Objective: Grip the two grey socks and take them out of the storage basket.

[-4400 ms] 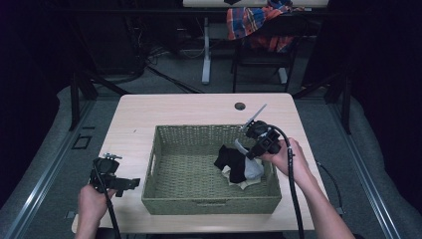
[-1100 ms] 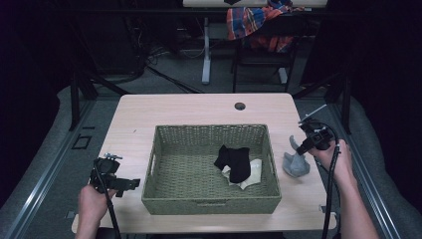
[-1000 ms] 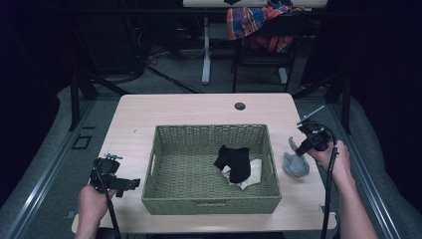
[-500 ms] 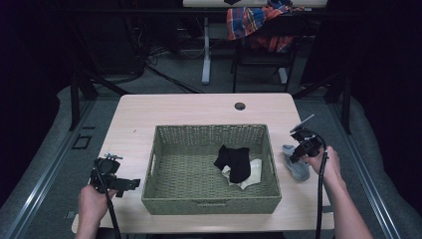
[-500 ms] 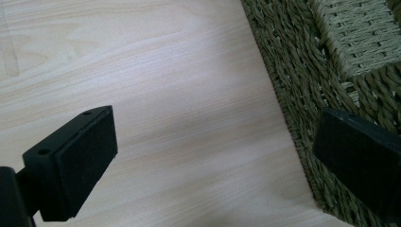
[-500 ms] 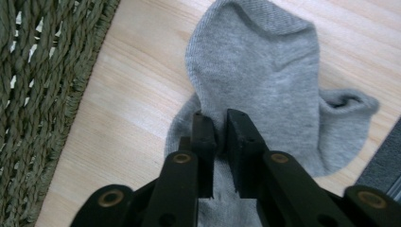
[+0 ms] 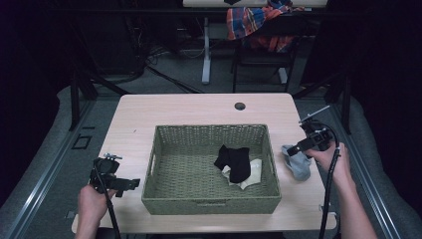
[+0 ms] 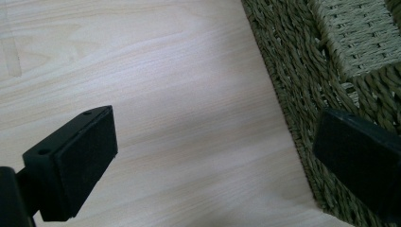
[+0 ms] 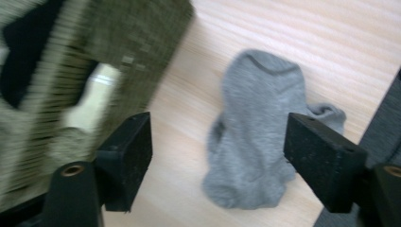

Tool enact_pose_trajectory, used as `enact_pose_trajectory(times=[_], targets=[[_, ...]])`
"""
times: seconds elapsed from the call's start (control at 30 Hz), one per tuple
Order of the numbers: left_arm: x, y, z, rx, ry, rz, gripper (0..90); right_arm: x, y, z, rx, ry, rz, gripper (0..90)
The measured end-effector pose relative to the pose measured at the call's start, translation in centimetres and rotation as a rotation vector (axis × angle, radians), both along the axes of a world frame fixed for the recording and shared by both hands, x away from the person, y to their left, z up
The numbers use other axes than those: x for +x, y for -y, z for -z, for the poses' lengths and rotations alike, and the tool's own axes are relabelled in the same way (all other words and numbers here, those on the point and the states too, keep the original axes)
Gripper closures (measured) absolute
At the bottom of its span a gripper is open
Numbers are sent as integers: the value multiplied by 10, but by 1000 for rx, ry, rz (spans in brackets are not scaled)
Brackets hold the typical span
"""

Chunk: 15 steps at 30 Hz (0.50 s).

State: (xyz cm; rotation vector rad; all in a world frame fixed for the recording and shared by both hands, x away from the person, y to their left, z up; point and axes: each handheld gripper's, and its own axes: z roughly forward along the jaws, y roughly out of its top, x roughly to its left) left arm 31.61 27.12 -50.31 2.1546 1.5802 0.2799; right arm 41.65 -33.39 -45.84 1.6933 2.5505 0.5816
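The grey sock (image 7: 297,163) lies crumpled on the wooden surface (image 7: 189,112), just right of the woven basket (image 7: 209,205). The right gripper (image 7: 292,149) hovers over it, its fingers (image 9: 127,156) having just been opening and now wide apart, the sock beneath them untouched. The left gripper (image 7: 133,184) rests near the basket's left wall, fingers wide and empty. A black sock (image 7: 234,162) and a cream one lie in the basket.
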Motion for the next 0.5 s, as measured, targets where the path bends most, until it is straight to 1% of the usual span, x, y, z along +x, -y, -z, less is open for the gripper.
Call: enact_pose_trajectory(times=[0.03,0.07,0.2,0.23,0.27,0.3,0.33,0.37,0.4,0.43,0.5], targets=[[0,0,0,0,-1,0,10,-2,0,-7,9,-3,-17,193],[0,0,0,0,-1,1,10,-4,-2,-11,13,14,-10,156],[0,0,0,2,-2,5,10,-12,-9,-27,15,33,-43,138],[0,1,0,1,-1,3,10,-14,-12,-30,27,40,-48,133],[0,1,0,0,-1,3,10,-15,-14,-33,18,43,-64,118],[0,1,0,0,-2,4,10,-17,-17,-36,25,47,-69,103],[0,1,0,0,-2,5,10,-19,-19,-39,8,54,-80,95],[0,1,0,0,-2,5,10,-20,-22,-43,3,51,-93,85],[0,1,0,0,-2,5,10,-22,-23,-44,4,63,-99,78],[0,1,0,0,-2,5,10,-23,-26,-47,1,65,-113,75],[0,1,0,0,-1,6,10,-26,-30,-51,1,69,-118,70]])
